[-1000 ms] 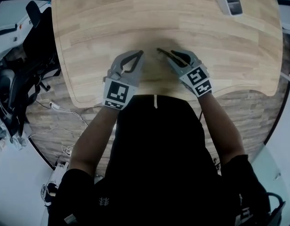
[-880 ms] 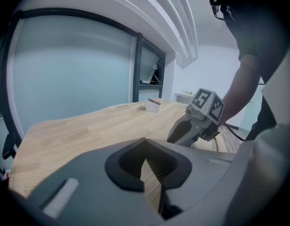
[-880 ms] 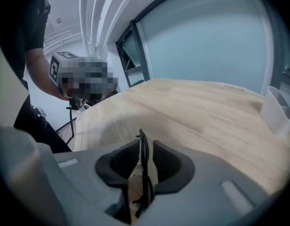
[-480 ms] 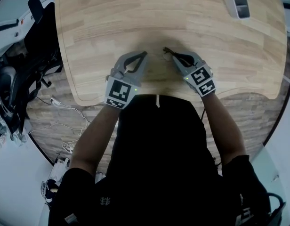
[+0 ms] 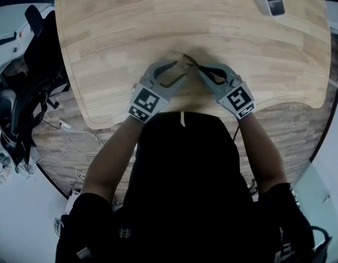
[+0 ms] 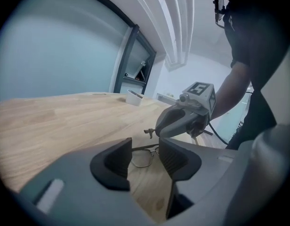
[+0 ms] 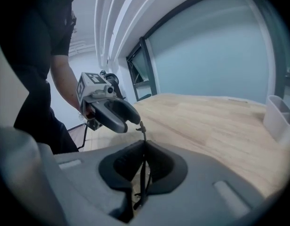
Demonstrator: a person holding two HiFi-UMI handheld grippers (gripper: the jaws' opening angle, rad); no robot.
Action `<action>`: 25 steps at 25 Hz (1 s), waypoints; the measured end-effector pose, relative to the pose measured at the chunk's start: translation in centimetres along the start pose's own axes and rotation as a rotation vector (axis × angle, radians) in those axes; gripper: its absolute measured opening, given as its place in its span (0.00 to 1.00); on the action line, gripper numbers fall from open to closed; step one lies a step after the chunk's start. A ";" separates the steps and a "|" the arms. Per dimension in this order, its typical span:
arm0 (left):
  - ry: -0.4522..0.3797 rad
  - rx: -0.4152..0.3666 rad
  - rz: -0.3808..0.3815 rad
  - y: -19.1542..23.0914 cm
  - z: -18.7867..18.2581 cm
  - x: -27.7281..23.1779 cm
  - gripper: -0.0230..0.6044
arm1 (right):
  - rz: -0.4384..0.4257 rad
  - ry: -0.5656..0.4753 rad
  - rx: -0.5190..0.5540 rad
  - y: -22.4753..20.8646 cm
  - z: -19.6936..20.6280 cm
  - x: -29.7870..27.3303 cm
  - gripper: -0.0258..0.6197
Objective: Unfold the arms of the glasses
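1. Since the earlier frame my left gripper (image 5: 179, 74) has swung in toward my right gripper (image 5: 197, 69). Its jaws, shut a second ago, have just been opening. My right gripper has hardly shifted, and its jaws have just been closing tighter on the glasses (image 5: 187, 62).
2. I count two grippers, one pair of glasses, one white bin (image 5: 270, 0) and one wooden table (image 5: 103, 37).
3. In the left gripper view my left gripper (image 6: 145, 147) stands released, pads well apart. One lens of the glasses (image 6: 144, 157) shows through the gap, just beyond the tips, and neither pad presses on it.
4. In the right gripper view my right gripper (image 7: 144, 157) is clenched on a thin dark part of the glasses (image 7: 143, 173). That part runs along the slit between the pads, and its end pokes out past the tips.
5. The glasses are over the near middle of the table, between the two sets of fingertips. From the head view they show as a thin dark line slanting away from the right tips, up and to the left. From the left gripper view the top bar runs across, with the lens below it. I cannot tell whether the arms are folded.
6. The bin sits at the far right of the table, well apart from both grippers. It looks divided in two, and I cannot make out its contents.
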State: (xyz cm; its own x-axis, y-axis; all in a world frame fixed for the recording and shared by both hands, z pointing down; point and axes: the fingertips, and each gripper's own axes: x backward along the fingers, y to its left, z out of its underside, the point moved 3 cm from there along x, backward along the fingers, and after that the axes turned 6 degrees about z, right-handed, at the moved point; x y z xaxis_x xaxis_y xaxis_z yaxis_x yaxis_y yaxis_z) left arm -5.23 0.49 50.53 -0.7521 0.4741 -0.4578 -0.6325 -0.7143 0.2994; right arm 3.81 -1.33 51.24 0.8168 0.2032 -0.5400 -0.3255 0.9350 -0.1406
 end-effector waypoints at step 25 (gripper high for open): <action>-0.019 -0.106 0.253 -6.5 -3.3 -2.6 0.37 | 0.037 -0.056 0.017 1.1 0.5 3.9 0.10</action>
State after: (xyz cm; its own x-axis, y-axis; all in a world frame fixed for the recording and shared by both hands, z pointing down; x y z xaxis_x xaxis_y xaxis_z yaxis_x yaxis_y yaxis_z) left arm 1.43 2.17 47.04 -0.8877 0.2828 -0.3634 -0.4020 -0.8608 0.3121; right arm 6.90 0.60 49.38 0.8300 0.2534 -0.4968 -0.3483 0.9312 -0.1070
